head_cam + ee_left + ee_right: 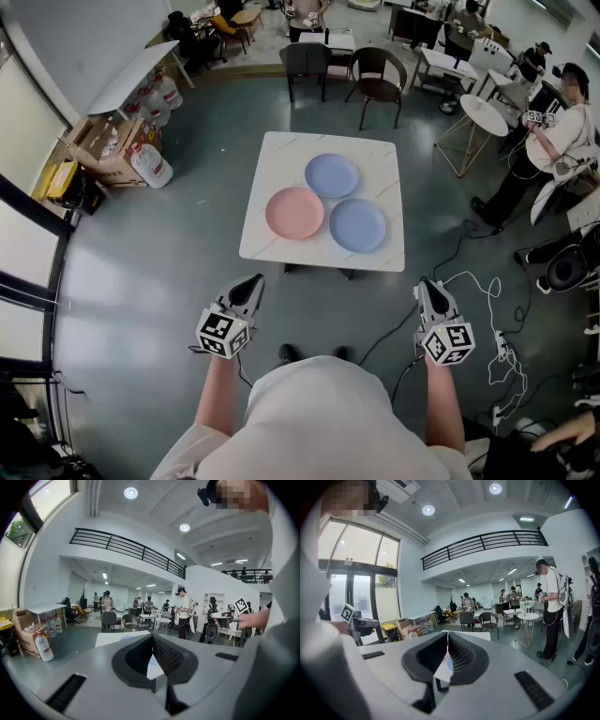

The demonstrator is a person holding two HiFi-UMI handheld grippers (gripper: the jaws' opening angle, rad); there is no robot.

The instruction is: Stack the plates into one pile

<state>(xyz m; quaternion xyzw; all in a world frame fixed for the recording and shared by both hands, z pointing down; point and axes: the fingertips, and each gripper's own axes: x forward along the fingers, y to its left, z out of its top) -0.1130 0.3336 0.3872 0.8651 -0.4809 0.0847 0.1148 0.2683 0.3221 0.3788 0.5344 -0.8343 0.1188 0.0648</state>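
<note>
Three plates lie flat on a white square table (pixel 281 159) ahead of me: a pink plate (pixel 294 213) at the left, a blue plate (pixel 331 175) behind it, and another blue plate (pixel 357 225) at the right. They lie close together, none stacked. My left gripper (pixel 251 284) hangs short of the table's near edge, shut and empty. My right gripper (pixel 427 287) is level with it on the right, also shut and empty. In the left gripper view the table (pixel 112 638) shows beyond the closed jaws (pixel 152 641); the right gripper view shows closed jaws (pixel 447 639) too.
Dark chairs (pixel 380 82) stand behind the table. A small round table (pixel 484 114) and a standing person (pixel 553 141) are at the right. Cables (pixel 478 309) trail over the floor near my right side. Boxes and water jugs (pixel 127 150) sit at the left wall.
</note>
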